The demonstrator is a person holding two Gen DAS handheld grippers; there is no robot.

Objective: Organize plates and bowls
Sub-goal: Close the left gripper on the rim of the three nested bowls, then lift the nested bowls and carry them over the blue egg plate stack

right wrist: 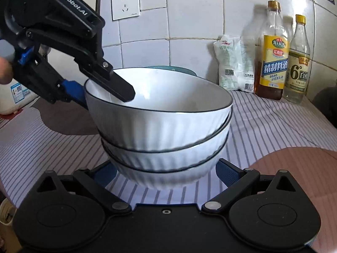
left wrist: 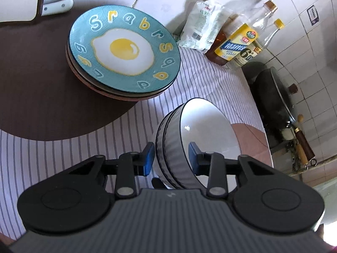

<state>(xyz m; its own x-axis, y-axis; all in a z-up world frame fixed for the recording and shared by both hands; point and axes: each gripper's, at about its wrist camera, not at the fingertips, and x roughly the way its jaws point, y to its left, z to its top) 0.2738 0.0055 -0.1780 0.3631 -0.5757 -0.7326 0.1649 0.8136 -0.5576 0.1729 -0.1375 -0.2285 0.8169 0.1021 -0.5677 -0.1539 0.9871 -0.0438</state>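
Three white ribbed bowls with dark rims are nested in a stack (right wrist: pixel 164 124) on the striped cloth. My left gripper (left wrist: pixel 171 157) straddles the rim of the top bowl (left wrist: pixel 202 130), one finger inside and one outside, with a gap to the wall, so it is open. It also shows in the right wrist view (right wrist: pixel 105 90). My right gripper (right wrist: pixel 166 172) is open around the base of the stack, touching nothing that I can see. A stack of plates, topped by a teal plate with a fried egg picture (left wrist: pixel 124 51), rests on a brown mat (left wrist: pixel 31 84).
Two oil and vinegar bottles (right wrist: pixel 271 63) and a white bag (right wrist: pixel 231 63) stand against the tiled wall. A black wok (left wrist: pixel 271 105) sits at the right on the stove. A pink mat (right wrist: pixel 294 179) lies at the front right. A white jug (right wrist: pixel 10 99) stands at the left.
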